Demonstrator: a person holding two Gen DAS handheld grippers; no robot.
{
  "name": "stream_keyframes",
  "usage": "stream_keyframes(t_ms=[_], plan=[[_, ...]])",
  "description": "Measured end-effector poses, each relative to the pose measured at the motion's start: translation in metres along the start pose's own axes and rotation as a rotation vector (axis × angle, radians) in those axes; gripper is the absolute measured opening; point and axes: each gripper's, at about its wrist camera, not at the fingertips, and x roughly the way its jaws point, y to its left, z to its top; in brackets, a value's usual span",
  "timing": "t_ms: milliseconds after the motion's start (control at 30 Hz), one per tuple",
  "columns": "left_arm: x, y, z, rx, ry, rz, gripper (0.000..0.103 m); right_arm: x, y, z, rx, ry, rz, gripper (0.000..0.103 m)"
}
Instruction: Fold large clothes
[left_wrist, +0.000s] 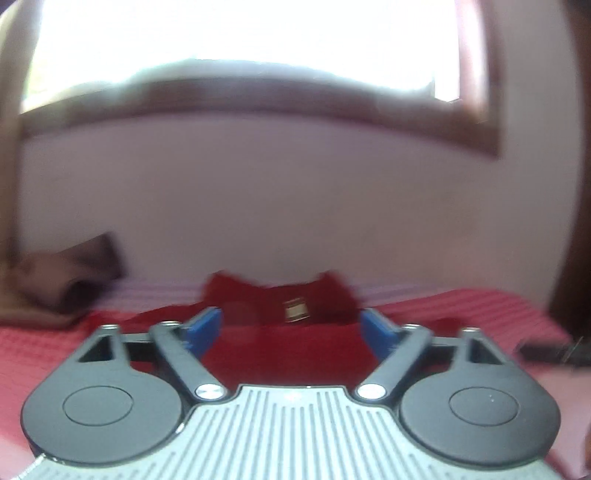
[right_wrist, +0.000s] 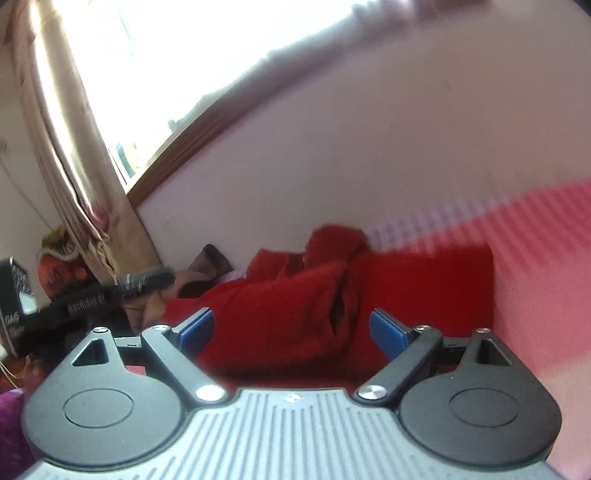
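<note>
Left wrist: left gripper (left_wrist: 291, 328) jaws spread over red garment (left_wrist: 288, 343); right gripper (right_wrist: 291, 328) jaws spread, nothing pinched

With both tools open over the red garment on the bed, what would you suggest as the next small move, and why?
Probably lower the left tool onto the near edge of the red garment and close. Its pads stand apart, gripping nothing, and the cloth lies directly ahead, still rumpled. The right tool is likewise open and empty.

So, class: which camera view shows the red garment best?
The right wrist view: the red garment fills the middle, with its folds and a bunched sleeve visible. The left wrist view shows it low and blurred, mostly its collar and label.
</note>
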Motion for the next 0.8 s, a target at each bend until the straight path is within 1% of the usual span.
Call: stream_keyframes(t_ms=[33,67,100,167,233,267,333,400,433,533,600,633,700,800], plan=[[0.007,0.012,-0.003,-0.015,0.031,0.024,0.054,0.012,0.007,0.007,-0.033,-0.006,0.007,0.088],[0.017,0.025,-0.006,-0.036,0.068,0.053,0.048,0.024,0.015,0.012,-0.064,-0.003,0.007,0.071],[0.026,0.036,-0.009,-0.052,0.096,0.076,0.04,0.037,0.023,0.017,-0.097,0.012,-0.002,0.053],[0.043,0.052,-0.014,-0.056,0.132,0.121,0.038,0.067,0.031,0.025,-0.156,0.049,-0.022,0.046],[0.058,0.068,-0.02,-0.068,0.155,0.173,0.038,0.096,0.033,0.027,-0.212,0.079,-0.06,0.043],[0.062,0.076,-0.022,-0.08,0.165,0.183,0.038,0.11,0.031,0.026,-0.225,0.104,-0.088,0.041],[0.08,0.088,-0.026,-0.096,0.193,0.212,0.038,0.131,0.024,0.021,-0.229,0.159,-0.115,0.04],[0.087,0.099,-0.029,-0.104,0.222,0.238,0.038,0.148,0.018,0.012,-0.274,0.198,-0.173,0.039],[0.092,0.104,-0.03,-0.114,0.233,0.247,0.039,0.15,0.015,0.007,-0.279,0.213,-0.184,0.039],[0.098,0.121,-0.037,-0.18,0.249,0.254,0.041,0.157,0.004,-0.001,-0.248,0.246,-0.179,0.038],[0.105,0.126,-0.043,-0.185,0.269,0.257,0.042,0.16,-0.002,-0.008,-0.24,0.249,-0.169,0.038],[0.107,0.126,-0.046,-0.177,0.273,0.251,0.043,0.161,-0.004,-0.012,-0.238,0.245,-0.165,0.038],[0.111,0.119,-0.05,-0.128,0.264,0.27,0.044,0.164,-0.006,-0.015,-0.249,0.242,-0.174,0.038],[0.112,0.113,-0.058,-0.104,0.245,0.283,0.044,0.168,-0.006,-0.021,-0.259,0.227,-0.182,0.038]])
